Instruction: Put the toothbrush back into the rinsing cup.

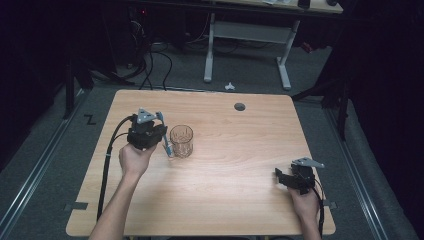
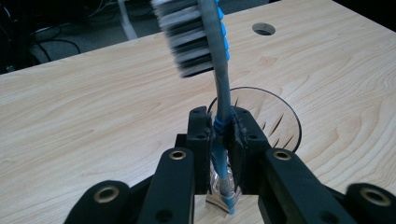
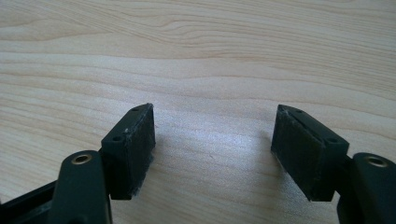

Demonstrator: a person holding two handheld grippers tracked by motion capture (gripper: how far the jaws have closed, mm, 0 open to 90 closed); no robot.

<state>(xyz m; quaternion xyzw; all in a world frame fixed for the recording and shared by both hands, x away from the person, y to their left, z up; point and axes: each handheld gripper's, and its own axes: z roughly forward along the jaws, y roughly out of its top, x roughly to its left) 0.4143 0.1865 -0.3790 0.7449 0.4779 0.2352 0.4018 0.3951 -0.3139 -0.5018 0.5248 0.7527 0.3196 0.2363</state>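
Left of centre on the tabletop [image 1: 225, 200], the left tool [image 1: 165, 144] is clenched on a blue-and-grey toothbrush [image 2: 219, 93], gripping the handle between its pads. The toothbrush stands roughly upright, bristle head up, just beside a clear faceted glass [image 1: 181, 141]. The right tool [image 1: 284, 179] rests near the front right edge, well apart from the glass, jaws released and gripping nothing.

Risks, as judged from this position:
- The grip sits low on the handle, with most of the length above it. A tilt of the wrist could swing the head against the glass rim and tip the glass.
- The handle is narrow and smooth. A loose clamp could let it rotate or slip between the pads.
- If the handle end meets the rim rather than the opening, the glass could slide, since nothing braces it.

The left tool's view shows the pads bearing on the handle, the bristles, and the glass rim directly behind the jaws. The high view shows the separation of the two tools instead.
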